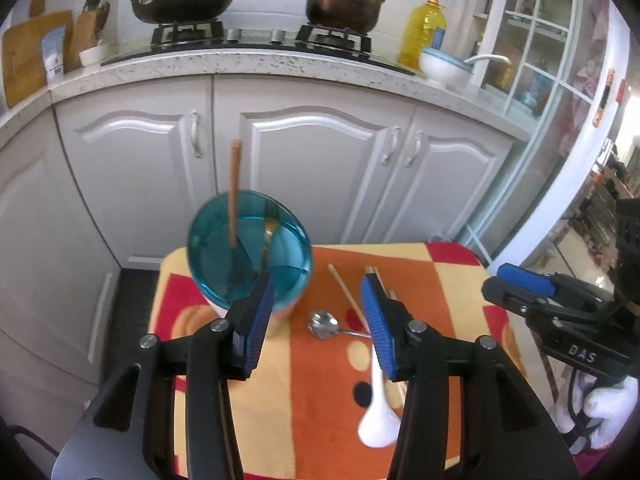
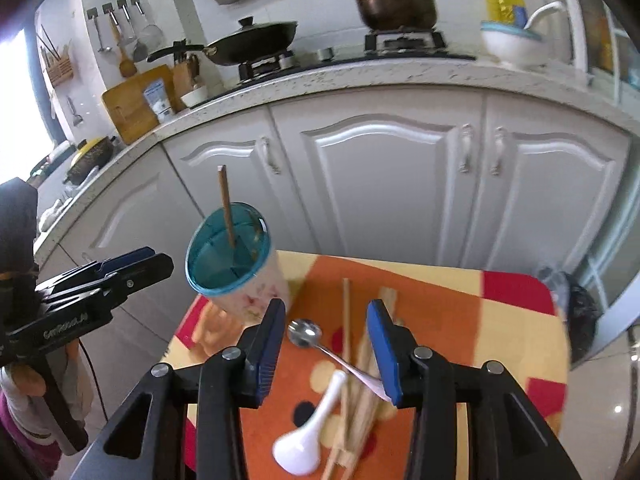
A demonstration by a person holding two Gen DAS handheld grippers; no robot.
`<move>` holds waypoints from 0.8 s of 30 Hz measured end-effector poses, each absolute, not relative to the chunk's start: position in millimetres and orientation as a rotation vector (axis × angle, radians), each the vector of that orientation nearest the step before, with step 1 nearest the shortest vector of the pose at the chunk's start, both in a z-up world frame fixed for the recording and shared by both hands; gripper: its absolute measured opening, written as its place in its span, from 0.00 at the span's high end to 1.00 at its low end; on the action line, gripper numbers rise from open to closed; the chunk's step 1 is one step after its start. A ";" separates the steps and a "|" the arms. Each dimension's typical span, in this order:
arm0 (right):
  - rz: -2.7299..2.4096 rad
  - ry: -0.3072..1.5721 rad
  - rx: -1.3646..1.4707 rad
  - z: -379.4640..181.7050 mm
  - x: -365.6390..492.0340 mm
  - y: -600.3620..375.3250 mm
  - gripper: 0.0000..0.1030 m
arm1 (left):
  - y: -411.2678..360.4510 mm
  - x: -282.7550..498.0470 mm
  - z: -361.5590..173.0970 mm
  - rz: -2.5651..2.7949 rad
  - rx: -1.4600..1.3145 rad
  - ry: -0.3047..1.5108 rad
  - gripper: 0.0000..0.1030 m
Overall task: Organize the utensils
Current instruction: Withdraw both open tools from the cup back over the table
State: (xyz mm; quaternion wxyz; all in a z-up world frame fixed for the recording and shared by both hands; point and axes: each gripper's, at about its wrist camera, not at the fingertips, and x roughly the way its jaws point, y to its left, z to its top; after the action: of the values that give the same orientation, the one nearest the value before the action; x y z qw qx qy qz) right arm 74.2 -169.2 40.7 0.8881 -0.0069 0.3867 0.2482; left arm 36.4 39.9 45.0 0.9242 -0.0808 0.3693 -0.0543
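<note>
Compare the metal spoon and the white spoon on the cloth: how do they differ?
The metal spoon is shiny steel with a thin handle; the white spoon is matte white with a thick handle. The metal spoon's bowl lies toward the blue cup, the white spoon's bowl toward the camera. Both lie flat on the cloth, outside the cup.

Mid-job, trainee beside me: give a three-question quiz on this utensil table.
1. True or false: the white ceramic spoon stands in the blue-rimmed cup.
2. Which lies on the patterned cloth? A) silver metal spoon B) knife C) whisk
3. Fill in: the left gripper holds ____.

Key: 1 false, it lies on the cloth. 2 A. 3 nothing, its jaws are open.
</note>
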 end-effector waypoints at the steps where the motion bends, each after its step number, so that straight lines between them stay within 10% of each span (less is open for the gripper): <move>1: 0.509 0.797 -0.019 42.7 68.3 -173.9 0.60 | 34.5 33.7 46.3 -0.121 -0.164 0.757 0.56; 10: 0.448 0.757 -0.027 51.5 31.8 -203.1 0.43 | 5.3 10.4 56.9 -0.172 -0.122 0.724 0.50; 24: 0.412 0.727 -0.023 57.5 10.0 -214.4 0.43 | 6.8 -1.4 61.7 -0.164 -0.122 0.707 0.50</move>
State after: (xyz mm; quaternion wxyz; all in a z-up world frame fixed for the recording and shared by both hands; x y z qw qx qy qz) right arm 10.0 -214.4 57.5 0.9138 -0.0114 0.3532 0.2000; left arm -1.4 6.8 61.7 0.9331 -0.0597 0.3455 -0.0800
